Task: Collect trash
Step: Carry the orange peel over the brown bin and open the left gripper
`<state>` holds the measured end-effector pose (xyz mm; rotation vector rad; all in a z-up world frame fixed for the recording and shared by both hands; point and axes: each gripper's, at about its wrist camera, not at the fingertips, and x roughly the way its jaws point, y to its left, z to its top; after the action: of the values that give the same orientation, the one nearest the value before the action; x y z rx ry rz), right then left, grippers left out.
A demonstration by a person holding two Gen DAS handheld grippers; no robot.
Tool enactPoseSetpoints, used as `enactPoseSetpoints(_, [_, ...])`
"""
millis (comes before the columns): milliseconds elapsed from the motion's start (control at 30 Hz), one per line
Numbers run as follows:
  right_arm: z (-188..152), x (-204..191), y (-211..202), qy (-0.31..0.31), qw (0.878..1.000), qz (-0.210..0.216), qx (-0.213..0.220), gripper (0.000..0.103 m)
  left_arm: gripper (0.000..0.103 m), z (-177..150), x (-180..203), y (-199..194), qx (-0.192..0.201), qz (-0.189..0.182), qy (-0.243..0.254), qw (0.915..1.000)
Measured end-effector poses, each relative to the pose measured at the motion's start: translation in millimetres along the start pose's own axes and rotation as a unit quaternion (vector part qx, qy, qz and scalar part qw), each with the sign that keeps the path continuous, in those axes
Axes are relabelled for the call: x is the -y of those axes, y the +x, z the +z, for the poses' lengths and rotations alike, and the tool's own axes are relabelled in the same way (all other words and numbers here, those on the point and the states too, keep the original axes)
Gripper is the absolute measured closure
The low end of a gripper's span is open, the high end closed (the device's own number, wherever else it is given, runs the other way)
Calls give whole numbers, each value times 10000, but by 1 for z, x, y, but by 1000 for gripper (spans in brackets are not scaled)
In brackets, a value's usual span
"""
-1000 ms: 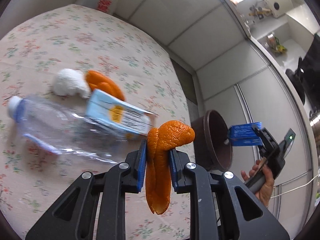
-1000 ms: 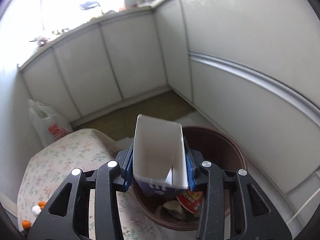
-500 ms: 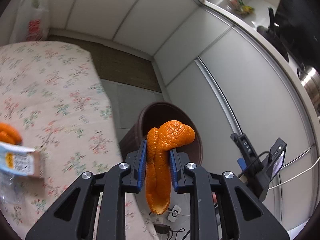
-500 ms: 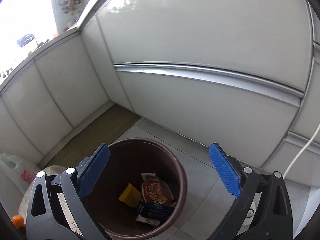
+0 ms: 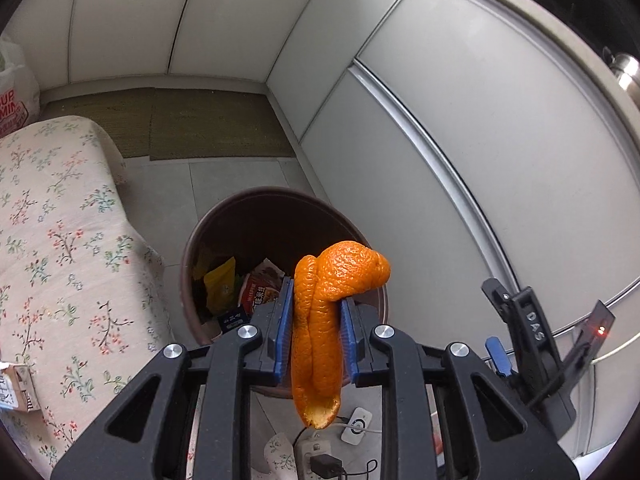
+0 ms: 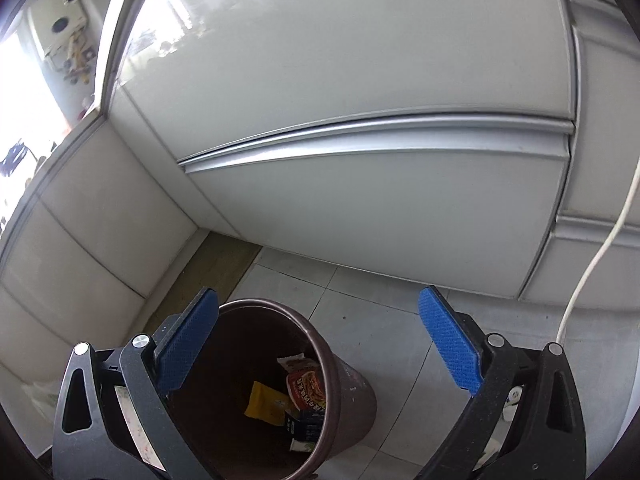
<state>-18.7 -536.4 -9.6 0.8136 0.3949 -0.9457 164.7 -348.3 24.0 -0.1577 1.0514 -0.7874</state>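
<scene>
— Over at the far left, what is lying there?

— The worktop [image 5: 60,240], covered in a floral cloth, is showing along the left edge of the left wrist view, and a small carton [image 5: 16,388] is lying on it at the very edge of the frame. A white plastic bag [image 5: 16,92] is sitting beyond its far end.

— And next to it?

— The brown trash bin [image 5: 192,248] is standing on the tiled floor just beside the worktop. Wrappers are lying inside: a yellow packet [image 5: 220,284], a red packet [image 5: 260,292] and a dark blue box [image 5: 232,320].

— What are the left tongs [image 5: 316,336] doing?

— They are clamping a long orange peel [image 5: 324,320] between the blue pads [image 5: 283,328], closed tight on it. The peel is hanging above the near rim of the bin, its top curling over to the right.

— And on the right?

— The right tongs [image 6: 320,344] are spread wide with nothing between the pads, hovering over the bin [image 6: 352,392]. A white cable [image 6: 600,248] is hanging down the cabinet front at the far right.
</scene>
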Motion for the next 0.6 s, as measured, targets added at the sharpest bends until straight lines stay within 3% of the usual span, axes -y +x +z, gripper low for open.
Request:
enactPoseSetpoints(100, [2,8,6,174,9998,-8,-113,7,80,5,-1,17,-166,16,-191,9997])
enactPoseSetpoints(233, [1,9,9,208,9996,44,-202,7,63,6,-9,31,-357,110,-471,9982])
enactPoseSetpoints(467, [-4,-3,9,65,9995,162,-279,7,45,2,-12,25,-300,348,-384,9982])
enactPoseSetpoints(600, [-8,-11,10,-56,9989,245,-393,7,38,-9,-28,12,-222,733,-482,9959])
